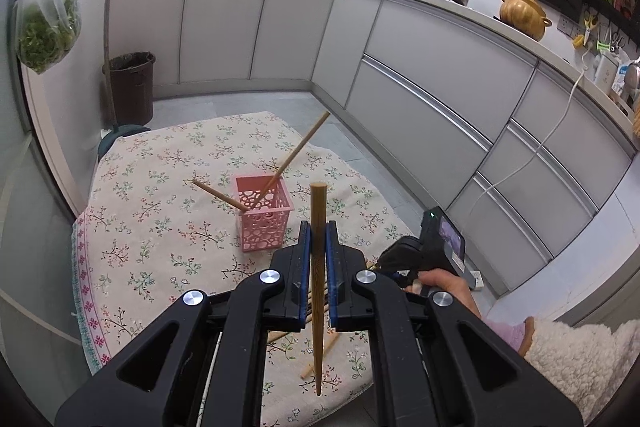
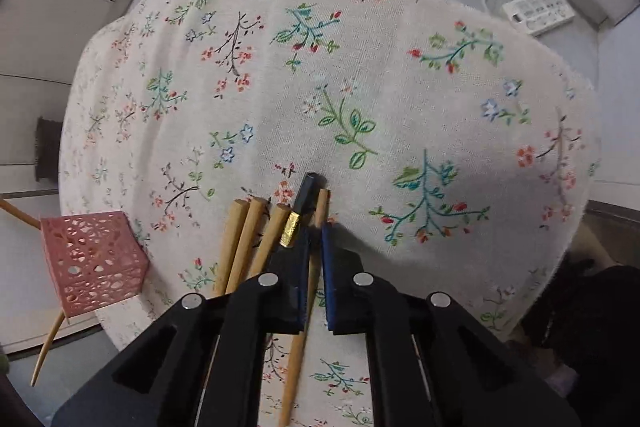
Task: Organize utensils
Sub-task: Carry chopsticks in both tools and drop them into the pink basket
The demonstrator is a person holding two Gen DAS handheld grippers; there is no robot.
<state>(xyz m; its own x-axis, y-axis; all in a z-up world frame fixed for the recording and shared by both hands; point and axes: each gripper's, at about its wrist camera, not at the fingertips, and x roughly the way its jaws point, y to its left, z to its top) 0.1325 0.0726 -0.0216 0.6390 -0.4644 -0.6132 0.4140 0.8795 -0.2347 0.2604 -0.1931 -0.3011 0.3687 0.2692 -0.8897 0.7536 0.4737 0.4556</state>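
Left gripper [image 1: 319,239] clenched on a brown chopstick [image 1: 318,211] just right of the pink basket [image 1: 266,217], right gripper [image 2: 316,227] parted around a chopstick [image 2: 316,259] lying on the floral cloth [image 2: 400,87] right of that basket, two chopsticks [image 1: 298,155] leaning in the basket

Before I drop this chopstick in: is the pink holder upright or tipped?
Upright: the holder stands on the cloth, mouth up, two chopsticks leaning inside.

A floral tablecloth [image 2: 360,87] covers the table — on it a pink basket [image 1: 265,215] and loose chopsticks [image 2: 240,243].
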